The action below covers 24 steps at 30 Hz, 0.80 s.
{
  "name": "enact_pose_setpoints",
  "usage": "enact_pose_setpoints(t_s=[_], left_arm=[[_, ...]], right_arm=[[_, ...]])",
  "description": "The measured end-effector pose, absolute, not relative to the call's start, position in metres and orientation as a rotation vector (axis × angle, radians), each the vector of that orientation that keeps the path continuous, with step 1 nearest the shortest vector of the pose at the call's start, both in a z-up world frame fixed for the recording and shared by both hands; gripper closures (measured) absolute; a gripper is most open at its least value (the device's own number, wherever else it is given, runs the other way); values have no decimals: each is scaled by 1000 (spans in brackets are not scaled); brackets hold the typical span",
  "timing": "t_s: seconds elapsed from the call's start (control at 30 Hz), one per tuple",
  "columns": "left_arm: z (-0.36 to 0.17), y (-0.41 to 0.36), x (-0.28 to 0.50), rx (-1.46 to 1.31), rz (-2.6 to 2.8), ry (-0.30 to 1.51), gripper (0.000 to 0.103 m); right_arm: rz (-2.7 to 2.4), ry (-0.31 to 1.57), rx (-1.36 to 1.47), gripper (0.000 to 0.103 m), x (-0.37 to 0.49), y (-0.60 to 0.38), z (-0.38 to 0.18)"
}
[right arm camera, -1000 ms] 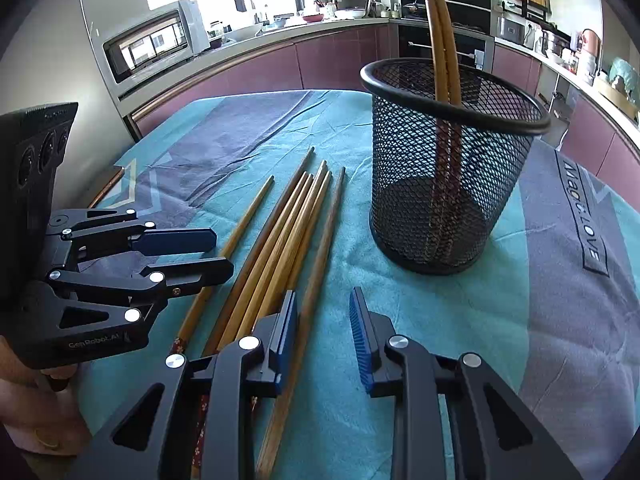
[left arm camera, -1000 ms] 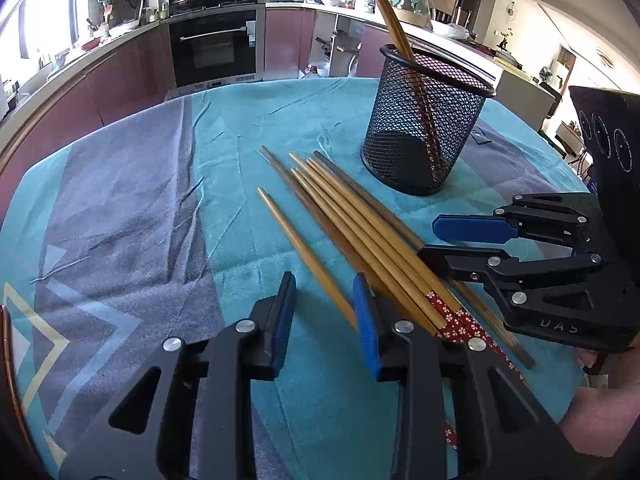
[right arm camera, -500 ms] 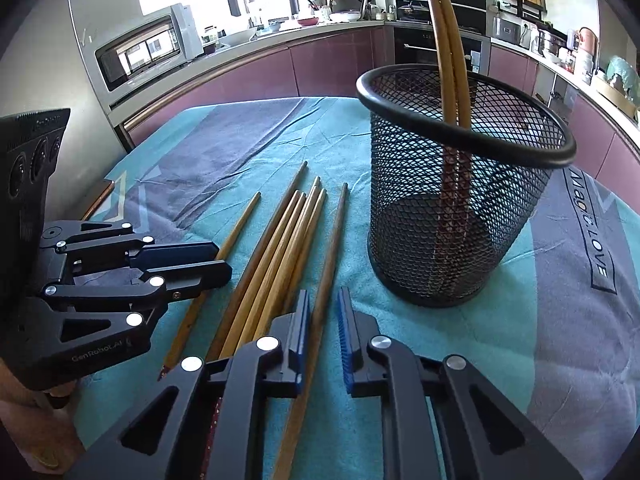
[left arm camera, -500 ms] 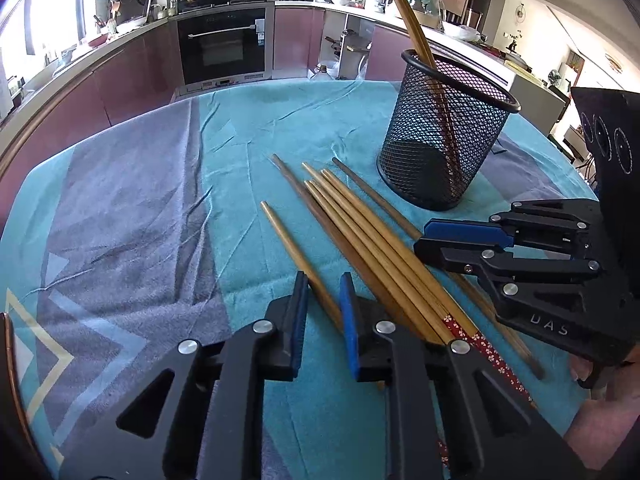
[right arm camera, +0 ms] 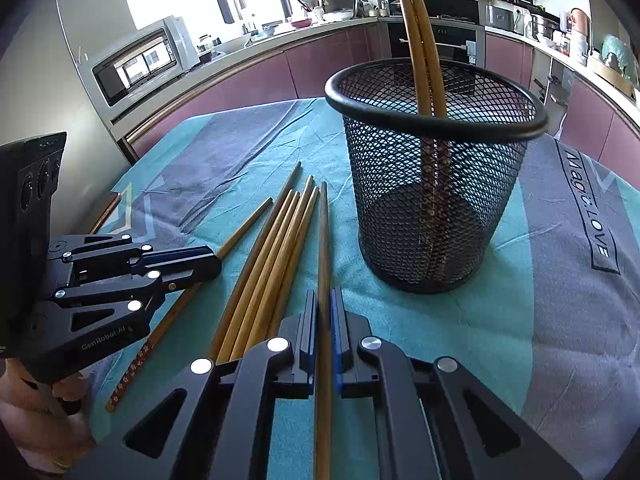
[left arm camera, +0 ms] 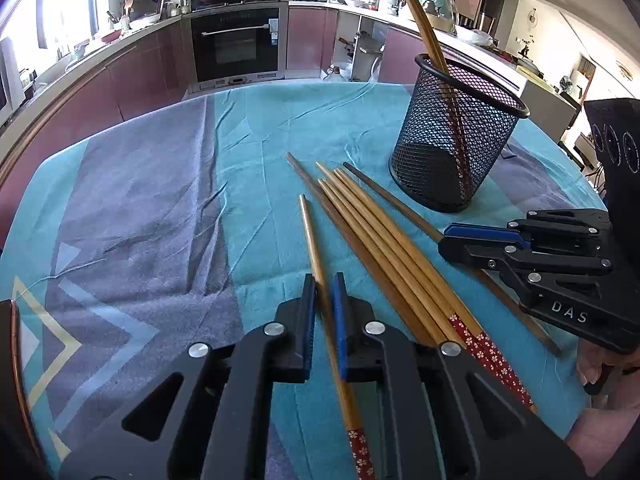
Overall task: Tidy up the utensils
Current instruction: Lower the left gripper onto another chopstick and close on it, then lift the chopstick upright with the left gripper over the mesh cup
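Observation:
Several wooden chopsticks (left arm camera: 372, 224) lie side by side on a teal and grey tablecloth; they also show in the right wrist view (right arm camera: 272, 256). A black mesh holder (left arm camera: 456, 140) stands behind them with two chopsticks (right arm camera: 420, 36) upright in it; the holder also shows in the right wrist view (right arm camera: 436, 184). My left gripper (left arm camera: 323, 284) is shut on the leftmost chopstick (left arm camera: 310, 232), which has a red flowered end. My right gripper (right arm camera: 324, 300) is shut on the rightmost, darker chopstick (right arm camera: 324, 232). Each gripper shows in the other's view, the right (left arm camera: 448, 240) and the left (right arm camera: 212, 264).
The tablecloth (left arm camera: 160, 200) covers a round table. Kitchen counters, an oven (left arm camera: 236, 44) and a microwave (right arm camera: 140, 60) stand beyond the table's far edge. The holder stands close to the right of the chopstick row.
Both grippers have closed, the left on the leftmost chopstick and the right on the rightmost one. Both have moved forward a little along the chopsticks.

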<state>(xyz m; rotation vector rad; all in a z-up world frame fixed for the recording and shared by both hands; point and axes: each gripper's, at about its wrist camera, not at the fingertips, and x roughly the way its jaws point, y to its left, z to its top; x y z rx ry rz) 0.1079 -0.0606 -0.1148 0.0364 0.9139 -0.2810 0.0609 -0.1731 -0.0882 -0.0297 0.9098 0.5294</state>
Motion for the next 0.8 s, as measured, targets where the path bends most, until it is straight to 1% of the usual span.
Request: enact_pose_setpoints(t_s=[0.1,0.17,0.23,0.33,0.37,0.6,0.8], left_arm=[[-115,-60,109,45,-273,915,92],[-116,-61,110,45,-273,916,88],[-116,-62,112,52,-268,913,88],[-116,-62,113,49,-260,913,91],[-116,-63,114,50,-252,911,93],[-112,-61,111,28,-243,899,96],[-92,-54,102,-20,-288,862,96]], right_arm=[[531,909,-30,97,60,-174,-87],[536,905,-26,97,60,-174,-86],[539,900,-23,97,59,-173,-85],[553,883,-14,97,55,-176,-81],[557,878,-8,97,54,-177,-79],[588,839,5,98,44,-184,-67],[610,797,23,98,35,-191,-54]])
